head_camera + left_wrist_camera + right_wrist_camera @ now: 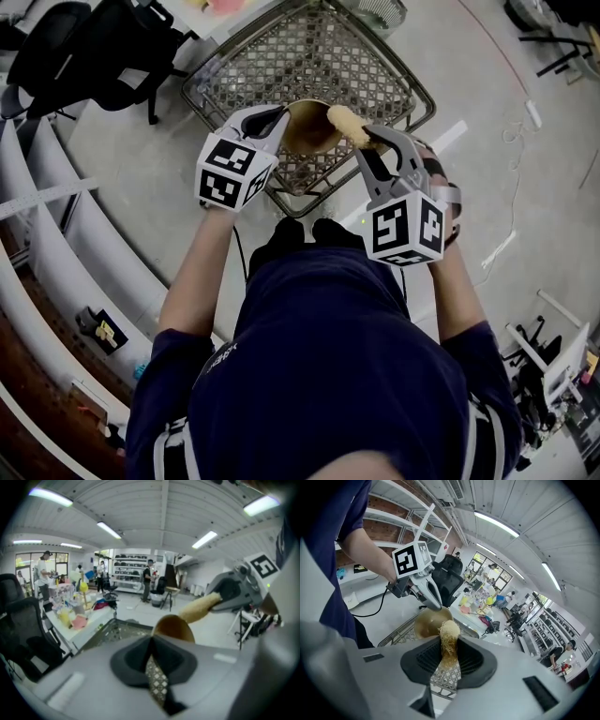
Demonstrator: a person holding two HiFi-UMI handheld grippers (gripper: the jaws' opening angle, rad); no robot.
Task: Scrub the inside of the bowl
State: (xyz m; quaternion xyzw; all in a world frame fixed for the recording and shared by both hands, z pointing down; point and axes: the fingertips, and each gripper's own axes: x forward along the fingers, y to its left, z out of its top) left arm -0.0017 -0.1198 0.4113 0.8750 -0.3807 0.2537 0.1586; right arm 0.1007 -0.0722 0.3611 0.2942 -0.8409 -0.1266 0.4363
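A golden-brown bowl (307, 129) hangs in the air over a wire-mesh rack (319, 56). My left gripper (275, 122) is shut on the bowl's left rim. In the left gripper view the bowl (174, 628) shows just past the closed jaws. My right gripper (371, 142) is shut on a tan fibrous scrubber (347, 125), whose tip lies at the bowl's right rim. In the right gripper view the scrubber (449, 637) stands between the jaws and points into the bowl (429, 621), with the left gripper (432, 600) on the rim behind it.
The wire-mesh rack (396, 634) lies below both grippers. A black office chair (89, 47) stands at the far left, and white shelving (56, 244) runs along the left. A table with coloured items (70, 616) and several people stand in the background.
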